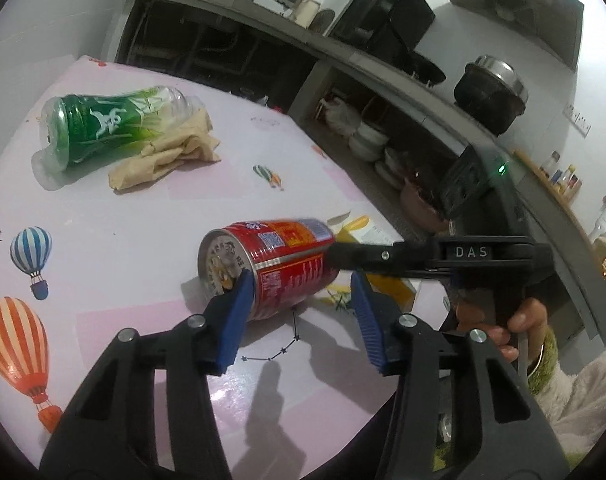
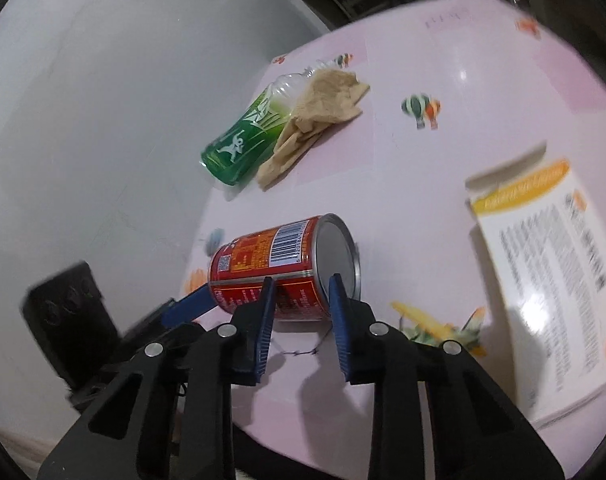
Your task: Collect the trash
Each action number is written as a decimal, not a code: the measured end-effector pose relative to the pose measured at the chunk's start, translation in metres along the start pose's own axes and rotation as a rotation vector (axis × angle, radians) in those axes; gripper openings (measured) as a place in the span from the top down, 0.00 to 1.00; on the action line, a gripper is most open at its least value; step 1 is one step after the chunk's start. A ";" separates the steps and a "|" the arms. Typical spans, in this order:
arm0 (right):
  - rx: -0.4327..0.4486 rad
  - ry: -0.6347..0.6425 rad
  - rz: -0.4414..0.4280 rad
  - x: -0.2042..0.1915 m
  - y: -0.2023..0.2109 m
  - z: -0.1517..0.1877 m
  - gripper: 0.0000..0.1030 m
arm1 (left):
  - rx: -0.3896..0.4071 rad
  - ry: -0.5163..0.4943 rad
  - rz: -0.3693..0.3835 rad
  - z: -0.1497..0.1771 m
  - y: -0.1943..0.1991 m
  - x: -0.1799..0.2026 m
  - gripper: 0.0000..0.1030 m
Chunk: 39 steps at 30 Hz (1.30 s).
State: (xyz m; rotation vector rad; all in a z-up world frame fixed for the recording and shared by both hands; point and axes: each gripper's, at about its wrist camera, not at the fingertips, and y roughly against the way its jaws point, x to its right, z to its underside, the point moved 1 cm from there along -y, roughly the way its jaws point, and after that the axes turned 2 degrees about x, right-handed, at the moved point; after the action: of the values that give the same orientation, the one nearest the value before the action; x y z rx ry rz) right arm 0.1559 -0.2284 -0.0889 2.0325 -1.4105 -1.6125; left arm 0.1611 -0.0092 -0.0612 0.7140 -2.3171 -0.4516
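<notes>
A red can (image 1: 271, 264) is seen lying on its side on a pink table (image 1: 103, 208) printed with hot-air balloons. The left gripper (image 1: 303, 312) is held around it with its blue pads apart; one pad is at the can's rim. The right gripper (image 1: 339, 258) reaches the can's far end, gripped by a hand (image 1: 503, 328). Farther back, a green bottle (image 1: 103, 124) lies touching crumpled brown paper (image 1: 171, 152).

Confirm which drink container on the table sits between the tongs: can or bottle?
The red can, lying on its side between both tongs. The green-labelled plastic bottle lies farther off against crumpled brown paper, untouched.
</notes>
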 end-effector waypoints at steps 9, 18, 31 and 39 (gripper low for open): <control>-0.016 -0.243 -0.201 0.020 -0.004 0.025 0.76 | 0.057 -0.065 0.025 -0.009 0.025 0.020 0.54; 0.025 -0.425 -0.171 0.044 0.018 0.053 0.75 | 0.015 -0.156 0.138 -0.002 0.010 0.056 0.54; 0.078 -0.290 0.064 0.044 0.062 0.081 0.57 | 0.062 -0.302 0.062 0.003 0.018 0.091 0.36; 0.207 0.106 0.294 0.006 0.118 0.065 0.30 | 0.007 -0.345 -0.161 0.000 -0.008 0.082 0.21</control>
State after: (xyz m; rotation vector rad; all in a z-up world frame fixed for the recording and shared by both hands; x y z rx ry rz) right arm 0.0363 -0.2703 -0.0422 1.8685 -1.8002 -1.2676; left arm 0.1125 -0.0645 -0.0251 0.8875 -2.5904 -0.6863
